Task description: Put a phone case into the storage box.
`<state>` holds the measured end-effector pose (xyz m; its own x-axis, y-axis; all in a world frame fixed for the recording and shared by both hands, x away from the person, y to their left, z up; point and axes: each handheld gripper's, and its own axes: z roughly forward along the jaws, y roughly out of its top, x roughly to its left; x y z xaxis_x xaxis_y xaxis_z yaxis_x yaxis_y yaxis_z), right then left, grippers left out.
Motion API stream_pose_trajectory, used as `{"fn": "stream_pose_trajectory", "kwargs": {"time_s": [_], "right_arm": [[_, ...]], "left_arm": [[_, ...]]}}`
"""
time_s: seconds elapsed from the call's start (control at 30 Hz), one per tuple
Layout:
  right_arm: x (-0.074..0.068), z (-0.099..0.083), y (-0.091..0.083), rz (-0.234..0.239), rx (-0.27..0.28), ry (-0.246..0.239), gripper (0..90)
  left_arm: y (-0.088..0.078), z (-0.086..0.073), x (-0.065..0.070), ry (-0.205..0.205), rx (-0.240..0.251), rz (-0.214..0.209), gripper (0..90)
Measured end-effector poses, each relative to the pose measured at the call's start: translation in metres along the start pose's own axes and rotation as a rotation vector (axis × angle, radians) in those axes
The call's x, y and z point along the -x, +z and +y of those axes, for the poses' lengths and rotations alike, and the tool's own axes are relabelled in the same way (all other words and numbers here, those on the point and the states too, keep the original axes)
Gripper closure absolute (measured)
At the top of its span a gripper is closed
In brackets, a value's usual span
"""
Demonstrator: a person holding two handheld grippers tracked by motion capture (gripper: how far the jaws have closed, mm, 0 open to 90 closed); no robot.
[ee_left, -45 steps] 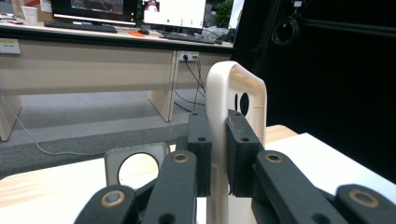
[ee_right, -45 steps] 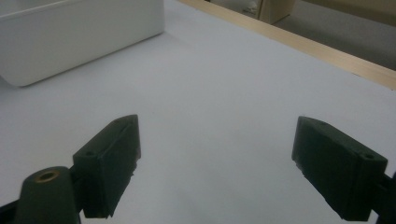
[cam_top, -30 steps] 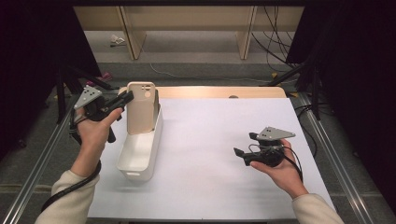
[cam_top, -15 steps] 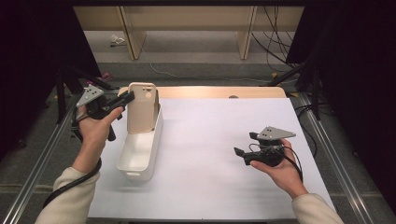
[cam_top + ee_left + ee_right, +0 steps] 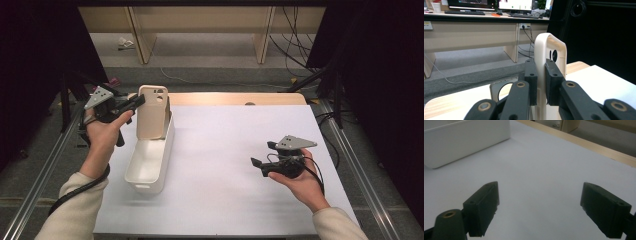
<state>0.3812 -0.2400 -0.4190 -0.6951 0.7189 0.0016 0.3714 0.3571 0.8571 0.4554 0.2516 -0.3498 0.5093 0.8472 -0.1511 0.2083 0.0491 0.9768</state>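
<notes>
A beige phone case (image 5: 152, 112) stands upright over the far end of a white bin (image 5: 145, 170). My left gripper (image 5: 137, 101) is shut on the case's left edge; in the left gripper view its pads (image 5: 531, 75) press both sides of the phone case (image 5: 554, 47), whose camera cut-out is at the top. My right gripper (image 5: 262, 154) is held above the white table at the right, and it is open. In the right gripper view, the right gripper (image 5: 539, 207) has nothing between its jaws, and the white bin (image 5: 461, 137) lies at the upper left.
A white sheet (image 5: 230, 150) covers the wooden table (image 5: 240, 98). Metal rails (image 5: 42, 180) run along both sides. Behind the left jaws lies a flat tan piece with a round hole (image 5: 504, 90). Desk legs and cables stand on the floor beyond.
</notes>
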Motion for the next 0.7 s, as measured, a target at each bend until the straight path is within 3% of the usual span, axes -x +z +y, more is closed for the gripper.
{"fn": "stream_pose_trajectory", "kwargs": {"time_s": [0.7], "right_arm": [[0.0, 0.0, -0.001, 0.0, 0.006, 0.003, 16.2]], "left_arm": [[0.016, -0.017, -0.014, -0.02, -0.043, 0.006, 81.7]]}}
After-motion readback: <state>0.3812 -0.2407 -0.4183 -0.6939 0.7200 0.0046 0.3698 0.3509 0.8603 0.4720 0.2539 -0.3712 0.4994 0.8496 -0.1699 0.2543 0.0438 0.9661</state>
